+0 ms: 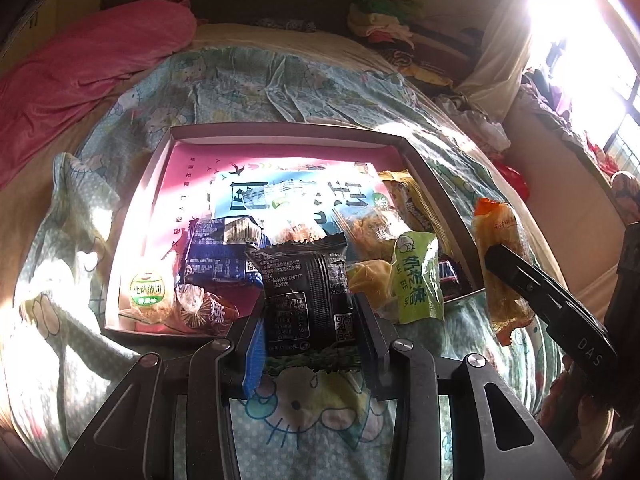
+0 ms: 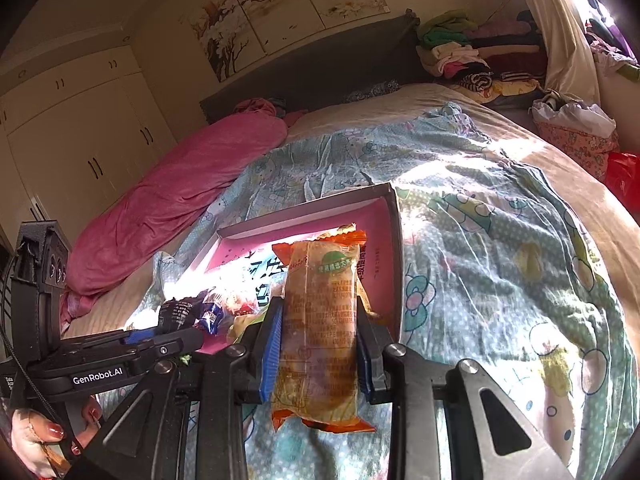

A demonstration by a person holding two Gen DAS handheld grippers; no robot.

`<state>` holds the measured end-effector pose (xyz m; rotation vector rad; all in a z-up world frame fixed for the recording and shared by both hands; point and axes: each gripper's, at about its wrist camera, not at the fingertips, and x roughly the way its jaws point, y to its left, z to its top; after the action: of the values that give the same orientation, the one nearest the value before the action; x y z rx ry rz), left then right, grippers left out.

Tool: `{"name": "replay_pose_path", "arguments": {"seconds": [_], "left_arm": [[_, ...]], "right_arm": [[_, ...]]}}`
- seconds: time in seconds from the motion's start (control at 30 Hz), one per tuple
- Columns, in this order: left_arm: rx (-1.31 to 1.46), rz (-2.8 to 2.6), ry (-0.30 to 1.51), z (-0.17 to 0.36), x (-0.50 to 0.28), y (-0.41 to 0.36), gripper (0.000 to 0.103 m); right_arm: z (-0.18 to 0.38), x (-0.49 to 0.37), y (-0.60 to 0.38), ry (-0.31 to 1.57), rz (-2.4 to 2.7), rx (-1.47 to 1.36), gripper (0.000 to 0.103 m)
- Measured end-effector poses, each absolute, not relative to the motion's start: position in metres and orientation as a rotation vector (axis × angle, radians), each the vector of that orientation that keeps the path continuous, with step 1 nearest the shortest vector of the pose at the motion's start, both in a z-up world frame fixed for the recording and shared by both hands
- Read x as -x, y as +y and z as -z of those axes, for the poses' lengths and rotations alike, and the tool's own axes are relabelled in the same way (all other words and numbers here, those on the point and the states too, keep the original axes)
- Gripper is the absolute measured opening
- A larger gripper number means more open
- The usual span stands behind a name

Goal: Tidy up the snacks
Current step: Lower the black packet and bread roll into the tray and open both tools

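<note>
Left claw pinches a black packet at the box's near edge, right claw grips an orange one (both raised, seemingly for dropping in); beyond, more snacks fill the pink-lined box on the bed.

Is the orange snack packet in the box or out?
Out: the orange snack packet is gripped by the right gripper, outside the box.

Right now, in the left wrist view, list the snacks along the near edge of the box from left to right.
Round pastry with green label → clear-wrapped brown cake → black packet held in the left tool → green packet → orange packet in the right tool, outside the box.
</note>
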<state>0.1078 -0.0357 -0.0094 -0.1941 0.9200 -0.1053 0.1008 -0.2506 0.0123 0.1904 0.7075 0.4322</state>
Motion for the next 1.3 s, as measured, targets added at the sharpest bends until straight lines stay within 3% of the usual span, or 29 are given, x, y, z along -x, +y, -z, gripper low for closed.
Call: {"name": "replay_pose_path", "arguments": {"seconds": [1.3], "left_arm": [[0.144,0.067,0.943,0.028,-0.140,-0.052,0.040]], "right_arm": [[0.013,-0.144,-0.227,0.743,-0.446,-0.083,0.032]]}}
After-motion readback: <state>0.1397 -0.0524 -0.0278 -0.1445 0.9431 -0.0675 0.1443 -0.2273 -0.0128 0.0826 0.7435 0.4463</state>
